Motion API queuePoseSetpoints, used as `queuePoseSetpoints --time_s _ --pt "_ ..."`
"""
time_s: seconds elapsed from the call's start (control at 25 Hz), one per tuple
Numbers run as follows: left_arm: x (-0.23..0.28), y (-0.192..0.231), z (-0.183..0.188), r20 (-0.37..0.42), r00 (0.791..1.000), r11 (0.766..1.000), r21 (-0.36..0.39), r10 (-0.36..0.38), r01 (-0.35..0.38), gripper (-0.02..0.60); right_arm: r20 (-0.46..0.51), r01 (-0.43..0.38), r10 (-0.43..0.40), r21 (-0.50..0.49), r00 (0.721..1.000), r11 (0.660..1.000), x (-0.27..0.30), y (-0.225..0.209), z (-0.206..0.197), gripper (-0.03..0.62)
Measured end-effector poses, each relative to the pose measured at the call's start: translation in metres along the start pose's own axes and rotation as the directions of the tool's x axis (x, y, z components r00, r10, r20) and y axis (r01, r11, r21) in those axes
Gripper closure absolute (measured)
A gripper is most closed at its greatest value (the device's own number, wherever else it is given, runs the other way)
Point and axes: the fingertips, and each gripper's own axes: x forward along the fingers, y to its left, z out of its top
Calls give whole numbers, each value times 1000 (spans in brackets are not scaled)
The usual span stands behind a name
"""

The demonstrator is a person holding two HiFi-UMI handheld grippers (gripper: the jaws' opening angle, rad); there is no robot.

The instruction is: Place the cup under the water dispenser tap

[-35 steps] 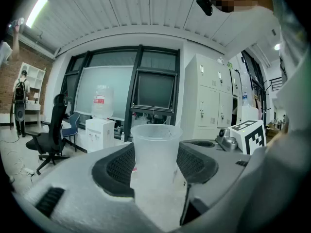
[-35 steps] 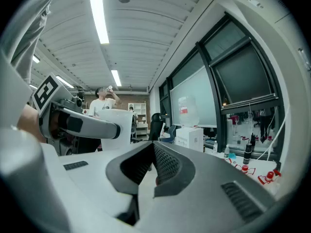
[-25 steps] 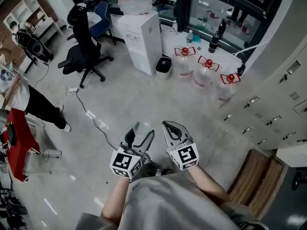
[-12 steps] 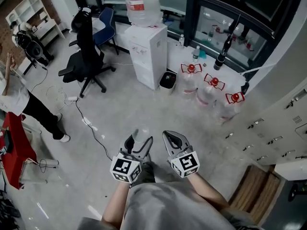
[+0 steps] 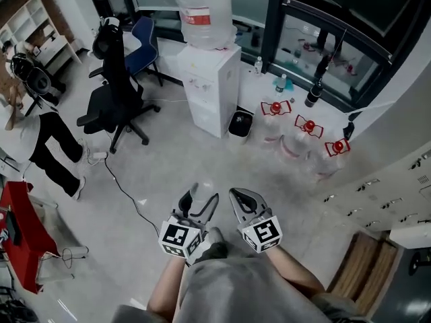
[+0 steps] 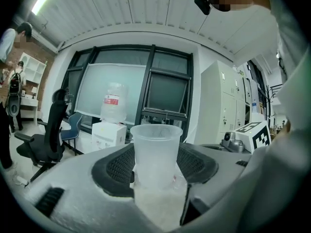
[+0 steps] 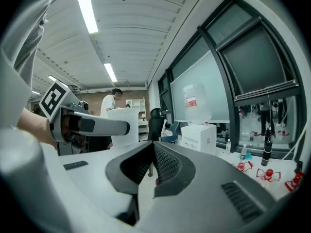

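Left gripper [image 5: 200, 200]: at the lower centre of the head view, my jaws stand wide and clamp the cup's sides.
Cup [image 6: 155, 153]: translucent plastic, upright between my pads, nothing visible inside; well apart from the water dispenser.
Right gripper [image 7: 151, 152]: just right of my left one, jaws closed together on nothing.
Water dispenser [image 5: 212, 89]: white cabinet on the floor, upper centre.
Bottle [image 5: 204, 12]: large, clear, upended on the dispenser; I cannot tell its fill.
Jugs [image 5: 306, 136]: three, red-capped, on the floor right of the dispenser.
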Motion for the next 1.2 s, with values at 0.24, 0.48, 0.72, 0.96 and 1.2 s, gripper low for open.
queuePoseSetpoints --time_s 0.24,0.48,0.72,0.96,1.2 --pt "11 54 3 -8 1000 1000 -4 -22 22 310 7 25 -25 -12 1000 1000 48 2 6 583" --pt "17 96 3 -11 1000 1000 -13 -28 28 310 -30 37 -37 -23 999 999 83 5 -1 583" --pt "33 123 -1 -31 999 999 -28 -38 37 310 -39 42 -42 -10 998 999 111 -7 1 583" --pt "65 149 0 -44 998 999 -22 -44 43 310 -35 42 -42 -1 999 999 149 -35 -1 583" --pt "112 182 9 -71 997 999 -29 -42 40 308 -41 31 -31 7 999 999 194 -74 8 583"
